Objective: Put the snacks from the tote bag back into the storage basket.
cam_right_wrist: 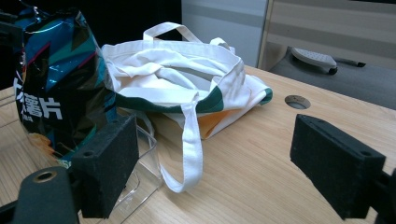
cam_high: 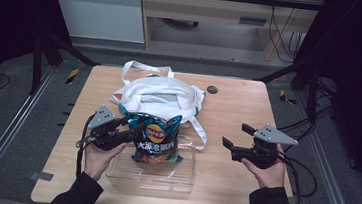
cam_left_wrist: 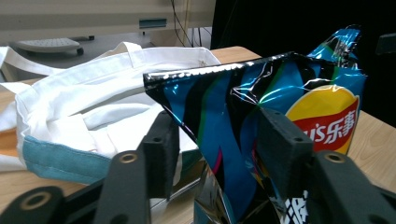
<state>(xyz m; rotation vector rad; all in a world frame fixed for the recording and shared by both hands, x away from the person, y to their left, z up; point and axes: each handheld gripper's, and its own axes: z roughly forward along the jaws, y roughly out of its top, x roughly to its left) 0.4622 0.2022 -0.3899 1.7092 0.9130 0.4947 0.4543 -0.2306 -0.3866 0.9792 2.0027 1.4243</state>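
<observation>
L gripper (cam_high: 127, 127) at bench (cam_high: 232, 177) left, jaws apart w/ edge of the chip bag (cam_high: 156, 140) between them; pads not clamped on it. Chip bag stands upright in clear plastic tray (cam_high: 181, 177) at bench centre, leaning toward white tote bag (cam_high: 160, 92) just behind. R gripper (cam_high: 236, 136) well apart on the right, jaws wide open, nothing in them.

1. A pale wooden table (cam_high: 248, 113) stands on grey floor (cam_high: 10, 131), metal rails either side.
2. At the far side stands a light wood desk (cam_high: 218, 7) (cables (cam_high: 283, 31) hang at its right).
3. Black curtains darken both sides.
</observation>
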